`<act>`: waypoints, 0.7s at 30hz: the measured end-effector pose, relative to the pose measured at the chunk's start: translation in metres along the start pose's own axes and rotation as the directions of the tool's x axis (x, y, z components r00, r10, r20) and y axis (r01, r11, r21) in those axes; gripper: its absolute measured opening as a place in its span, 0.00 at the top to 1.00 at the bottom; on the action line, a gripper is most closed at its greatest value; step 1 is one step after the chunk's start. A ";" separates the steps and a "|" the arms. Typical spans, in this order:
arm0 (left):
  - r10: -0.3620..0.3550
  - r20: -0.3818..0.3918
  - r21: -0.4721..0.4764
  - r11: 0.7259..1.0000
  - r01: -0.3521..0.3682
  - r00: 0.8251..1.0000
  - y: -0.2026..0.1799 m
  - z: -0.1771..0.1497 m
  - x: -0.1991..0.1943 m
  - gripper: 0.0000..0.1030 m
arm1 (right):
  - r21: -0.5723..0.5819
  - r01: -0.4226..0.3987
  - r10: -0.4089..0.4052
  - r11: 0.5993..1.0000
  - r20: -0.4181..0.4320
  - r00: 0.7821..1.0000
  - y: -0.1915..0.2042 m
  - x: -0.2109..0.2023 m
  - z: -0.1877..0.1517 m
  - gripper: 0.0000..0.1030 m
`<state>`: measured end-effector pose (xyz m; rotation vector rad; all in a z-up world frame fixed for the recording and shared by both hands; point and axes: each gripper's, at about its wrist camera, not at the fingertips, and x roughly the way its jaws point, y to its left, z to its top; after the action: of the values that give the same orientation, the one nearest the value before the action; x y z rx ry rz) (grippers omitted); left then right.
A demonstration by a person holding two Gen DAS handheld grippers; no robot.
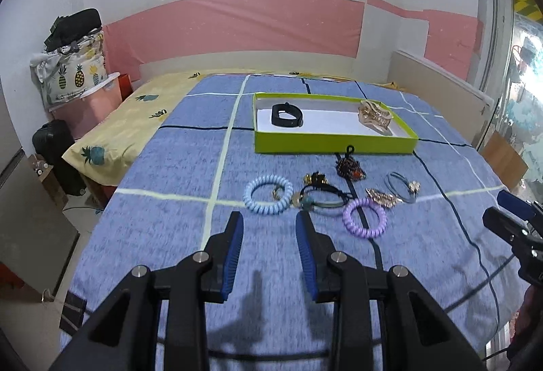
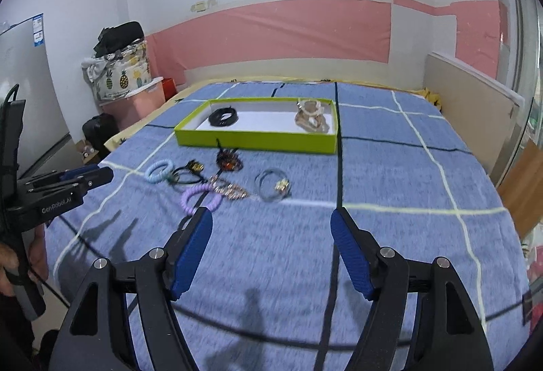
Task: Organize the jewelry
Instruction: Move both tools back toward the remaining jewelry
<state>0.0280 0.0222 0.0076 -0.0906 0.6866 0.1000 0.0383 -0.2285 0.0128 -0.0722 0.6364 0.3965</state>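
A lime-green tray (image 1: 334,143) (image 2: 254,139) lies on the blue checked bedspread, holding a black band (image 1: 286,115) (image 2: 223,117) and a gold hair claw (image 1: 375,117) (image 2: 312,119). In front of it lie loose pieces: a light-blue coil bracelet (image 1: 268,194) (image 2: 158,173), a purple coil bracelet (image 1: 364,217) (image 2: 201,198), a black cord piece (image 1: 322,196) (image 2: 186,177), a dark beaded piece (image 1: 350,165) (image 2: 229,160), a gold chain piece (image 1: 381,196) (image 2: 230,190) and a grey hair tie (image 1: 404,188) (image 2: 273,188). My left gripper (image 1: 269,223) is open just short of the blue coil. My right gripper (image 2: 273,221) is open and empty.
The bed's yellow pineapple sheet (image 1: 129,130) shows at the left edge. A pink storage box with a pineapple bag (image 1: 76,79) stands beyond the bed's left side. A beige board (image 2: 475,113) borders the bed's right side. The right gripper shows at the left wrist view's right edge (image 1: 519,228).
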 end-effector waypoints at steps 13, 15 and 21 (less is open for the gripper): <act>-0.045 -0.016 0.019 0.999 0.045 0.999 -0.004 -0.009 -0.008 0.67 | -0.017 -0.013 0.012 1.000 -0.040 0.999 0.003 0.008 -0.005 0.30; -0.043 -0.026 0.012 0.999 0.044 0.999 -0.001 -0.007 -0.001 0.67 | -0.019 -0.013 0.012 1.000 -0.046 0.999 0.002 0.012 -0.002 0.30; -0.033 -0.041 -0.006 0.999 0.033 0.999 0.009 0.004 0.019 0.67 | -0.014 -0.011 0.010 1.000 -0.070 0.998 -0.003 0.032 0.008 0.33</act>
<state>0.0437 0.0330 -0.0023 -0.1092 0.7255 0.0688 0.0674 -0.2187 -0.0005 -0.0973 0.7028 0.4099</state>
